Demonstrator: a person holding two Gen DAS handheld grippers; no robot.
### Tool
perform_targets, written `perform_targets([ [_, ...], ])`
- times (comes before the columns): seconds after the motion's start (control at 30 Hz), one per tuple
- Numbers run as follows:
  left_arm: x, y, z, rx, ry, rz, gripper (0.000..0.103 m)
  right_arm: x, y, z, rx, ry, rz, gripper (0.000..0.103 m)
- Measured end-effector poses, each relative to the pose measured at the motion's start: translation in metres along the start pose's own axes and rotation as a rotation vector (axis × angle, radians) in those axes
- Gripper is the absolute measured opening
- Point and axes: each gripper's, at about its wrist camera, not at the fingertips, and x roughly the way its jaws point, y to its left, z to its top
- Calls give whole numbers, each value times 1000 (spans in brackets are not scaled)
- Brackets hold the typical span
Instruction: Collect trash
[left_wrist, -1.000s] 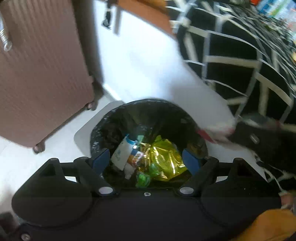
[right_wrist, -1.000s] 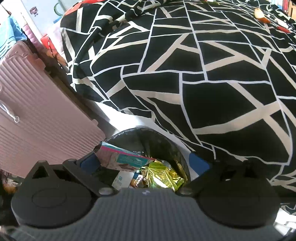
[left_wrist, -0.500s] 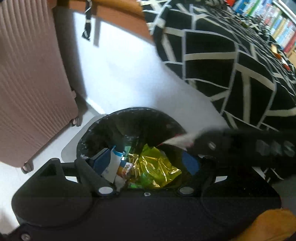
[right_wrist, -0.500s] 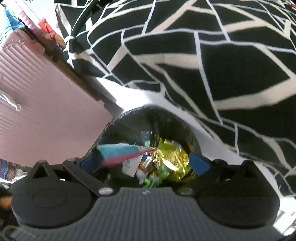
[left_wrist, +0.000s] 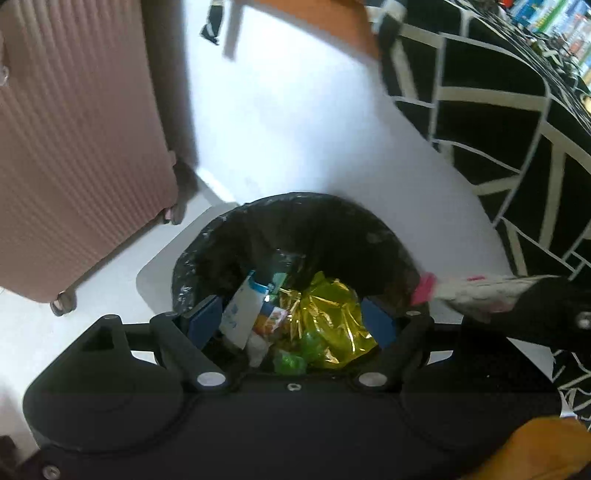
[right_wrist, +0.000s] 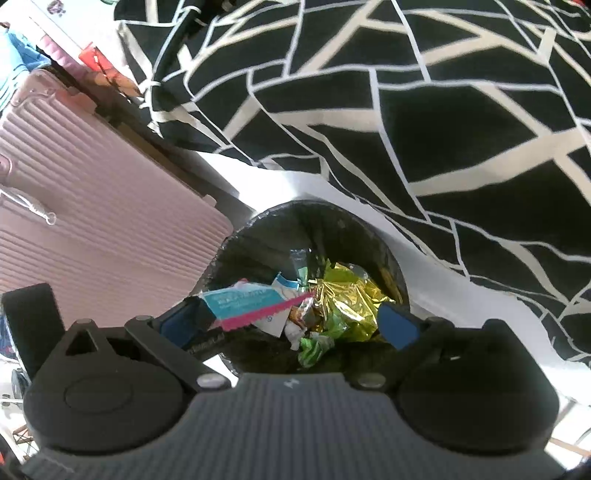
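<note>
A bin lined with a black bag (left_wrist: 295, 206) stands on the floor below both grippers. In it lie a gold foil wrapper (left_wrist: 332, 314), a white and blue packet (left_wrist: 240, 310) and green scraps. My left gripper (left_wrist: 291, 321) hangs open over the bin with nothing between its fingers. My right gripper (right_wrist: 288, 325) also stands wide open above the bin (right_wrist: 314, 210). A flat blue and white wrapper with a pink serrated edge (right_wrist: 243, 302) lies against its left finger, out over the bin's mouth. In the left wrist view that wrapper (left_wrist: 480, 291) sticks out at the right, over the bin's rim.
A pink ribbed suitcase (left_wrist: 74, 147) stands close on the bin's left. A bed with a black and white patterned cover (right_wrist: 406, 110) rises behind and to the right. White floor runs between them. An orange sleeve (left_wrist: 535, 450) shows at the lower right.
The right gripper has tipped down toward the bin, and the bin fills more of its view. The wrapper on its left finger has turned flatter. The left gripper sank slightly.
</note>
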Motion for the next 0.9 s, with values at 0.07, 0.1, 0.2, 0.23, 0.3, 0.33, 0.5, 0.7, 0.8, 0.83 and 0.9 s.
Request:
perform_targets([
  [0.07, -4, 4, 1, -2, -5, 5, 81, -1, 1, 0, -14, -20, -33, 103],
  [0.1, -7, 5, 1, 7, -12, 4, 81, 2, 1, 1, -27, -22, -68, 103],
  [0.2, -22, 2, -2, 80, -55, -13, 81, 19, -3, 6, -34, 14, -92, 103],
  [0.23, -27, 0, -3, 119, -76, -24, 81, 24, -6, 8, -27, 37, -74, 103],
  [0.3, -35, -7, -7, 187, -122, -45, 80, 32, -9, 14, -17, 89, -37, 103],
  [0.33, -38, -10, -8, 218, -144, -61, 76, 34, -10, 16, -20, 105, -27, 103],
  [0.5, -42, -19, -10, 306, -196, -150, 60, 38, -9, 23, -63, 137, -5, 103],
  [0.7, -41, -21, -12, 413, -183, -220, 55, 37, -13, 26, -36, 135, 51, 103],
  [0.8, -41, -30, -20, 489, -185, -227, 60, 40, -16, 27, 6, 142, 83, 103],
  [0.83, -42, -35, -23, 517, -193, -225, 67, 42, -17, 28, 20, 145, 88, 103],
  [0.9, -46, -43, -28, 555, -217, -227, 76, 46, -18, 27, 42, 156, 93, 103],
])
